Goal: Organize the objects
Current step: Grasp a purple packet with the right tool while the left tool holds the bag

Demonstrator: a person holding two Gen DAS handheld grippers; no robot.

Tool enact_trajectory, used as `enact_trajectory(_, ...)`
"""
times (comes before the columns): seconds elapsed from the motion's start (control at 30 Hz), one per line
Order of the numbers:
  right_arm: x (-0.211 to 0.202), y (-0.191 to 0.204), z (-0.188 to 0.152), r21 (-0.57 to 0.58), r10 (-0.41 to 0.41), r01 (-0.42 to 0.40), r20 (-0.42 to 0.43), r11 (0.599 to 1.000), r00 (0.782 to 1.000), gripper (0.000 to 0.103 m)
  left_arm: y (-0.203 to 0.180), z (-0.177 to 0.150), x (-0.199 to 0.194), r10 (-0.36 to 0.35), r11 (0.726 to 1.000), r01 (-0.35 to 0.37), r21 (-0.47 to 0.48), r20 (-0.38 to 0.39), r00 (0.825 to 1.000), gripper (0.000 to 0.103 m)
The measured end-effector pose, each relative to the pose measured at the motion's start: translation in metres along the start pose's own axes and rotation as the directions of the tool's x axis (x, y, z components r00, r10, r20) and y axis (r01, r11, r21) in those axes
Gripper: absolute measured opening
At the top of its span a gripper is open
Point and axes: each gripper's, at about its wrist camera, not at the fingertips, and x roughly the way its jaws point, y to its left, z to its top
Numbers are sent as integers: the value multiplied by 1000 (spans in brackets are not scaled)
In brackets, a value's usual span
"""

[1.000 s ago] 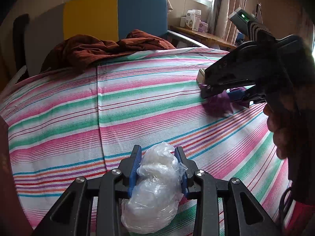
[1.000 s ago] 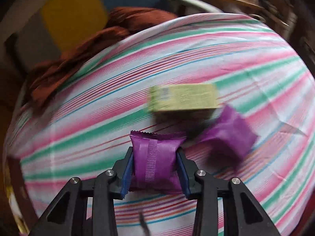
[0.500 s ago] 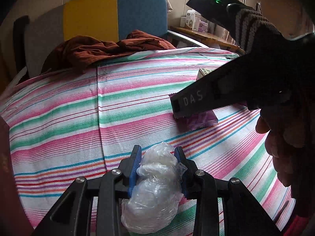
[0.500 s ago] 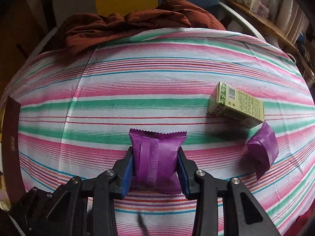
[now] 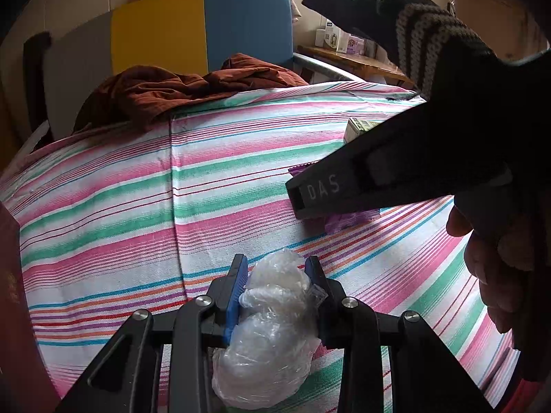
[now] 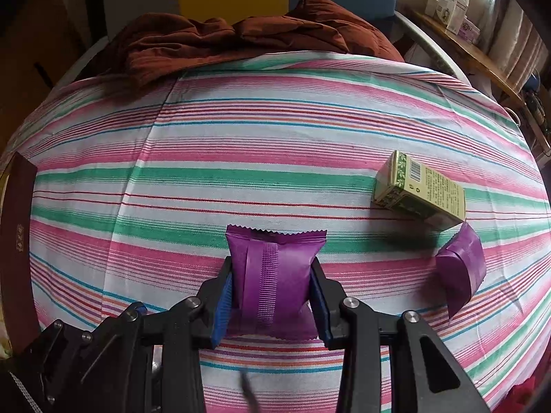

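Green box (image 5: 358, 127): mostly hidden behind the right gripper's body in the left wrist view. Purple packet (image 5: 344, 218): only edges show there. Dark red case (image 6: 17, 213): cut by frame edge. Shelf boxes (image 6: 447, 3): print unreadable.

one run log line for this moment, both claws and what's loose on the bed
left claw: shut on clear plastic bag | right claw: shut on purple packet | loose on striped sheet: green box, second purple packet
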Motion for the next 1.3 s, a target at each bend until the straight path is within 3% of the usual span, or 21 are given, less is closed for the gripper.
enact_trajectory(0.8,-3,15,-3,-71,69,-67,33,995,997,39,2,-4,-13,55,998,-55,-3,-3,998,33)
enact_trajectory(1.0,-13,28,-7,-128,100,-89,78,988,992,39,10,-16,-40,47,999,-47,-14,13,999,33)
enact_trajectory(1.3,-15,51,-19,-201,90,-71,85,977,992,39,35,-22,-111,55,997,-49,-56,104,993,33)
